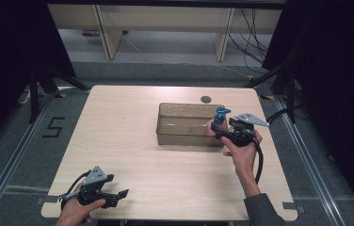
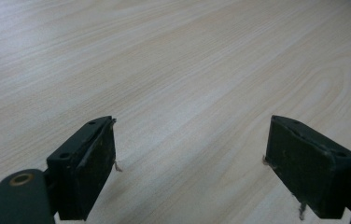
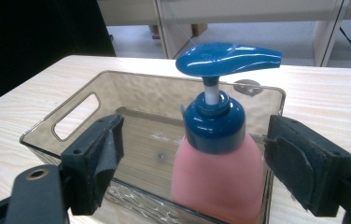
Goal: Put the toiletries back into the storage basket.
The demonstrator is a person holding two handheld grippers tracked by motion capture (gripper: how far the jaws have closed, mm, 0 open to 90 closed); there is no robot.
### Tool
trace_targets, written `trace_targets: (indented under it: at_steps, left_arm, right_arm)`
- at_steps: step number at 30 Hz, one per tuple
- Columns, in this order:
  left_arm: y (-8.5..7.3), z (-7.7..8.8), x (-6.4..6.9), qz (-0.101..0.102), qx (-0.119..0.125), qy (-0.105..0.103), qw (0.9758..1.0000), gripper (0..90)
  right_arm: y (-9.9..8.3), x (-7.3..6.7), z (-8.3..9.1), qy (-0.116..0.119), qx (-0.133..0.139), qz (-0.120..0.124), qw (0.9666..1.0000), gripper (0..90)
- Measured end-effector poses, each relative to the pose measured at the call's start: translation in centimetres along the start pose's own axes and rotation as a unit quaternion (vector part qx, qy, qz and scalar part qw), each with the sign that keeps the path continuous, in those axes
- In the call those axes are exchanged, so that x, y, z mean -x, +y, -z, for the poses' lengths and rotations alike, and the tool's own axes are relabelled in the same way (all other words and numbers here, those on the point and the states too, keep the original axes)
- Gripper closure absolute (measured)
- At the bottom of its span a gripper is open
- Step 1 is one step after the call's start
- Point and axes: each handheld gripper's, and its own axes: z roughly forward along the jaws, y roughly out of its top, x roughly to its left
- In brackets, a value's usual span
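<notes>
A pink pump bottle (image 1: 211, 128) with a blue pump head (image 3: 227, 58) stands upright inside the right end of a clear smoky plastic bin (image 1: 184, 139) on the wooden table. My right gripper (image 1: 216, 132) reaches in from the right. In the right gripper view its two jaws stand on either side of the bottle (image 3: 218, 179); the left pad is well clear and the right pad sits close beside it, so my right gripper (image 3: 192, 163) is open. My left gripper (image 1: 120, 195) rests low at the table's front left corner, and it (image 2: 190, 158) is open with bare wood between its jaws.
The bin (image 3: 71, 100) has cut-out handles and holds nothing else that I can see. A small grey disc (image 1: 205, 99) sits in the table behind the bin. Bare tabletop (image 1: 118, 127) stretches left of the bin. Dark stands and cables flank the table.
</notes>
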Motion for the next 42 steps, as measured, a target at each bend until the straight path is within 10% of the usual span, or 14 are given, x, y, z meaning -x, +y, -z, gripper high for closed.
trace_targets:
  at_steps: [42]
  left_arm:
    - [0.4, -0.3, 0.3, 0.008, -0.003, -0.010, 0.9999, 15.3]
  right_arm:
    - [-2.0, -1.7, 1.8, 0.043, -0.009, -0.008, 0.9990, 17.1]
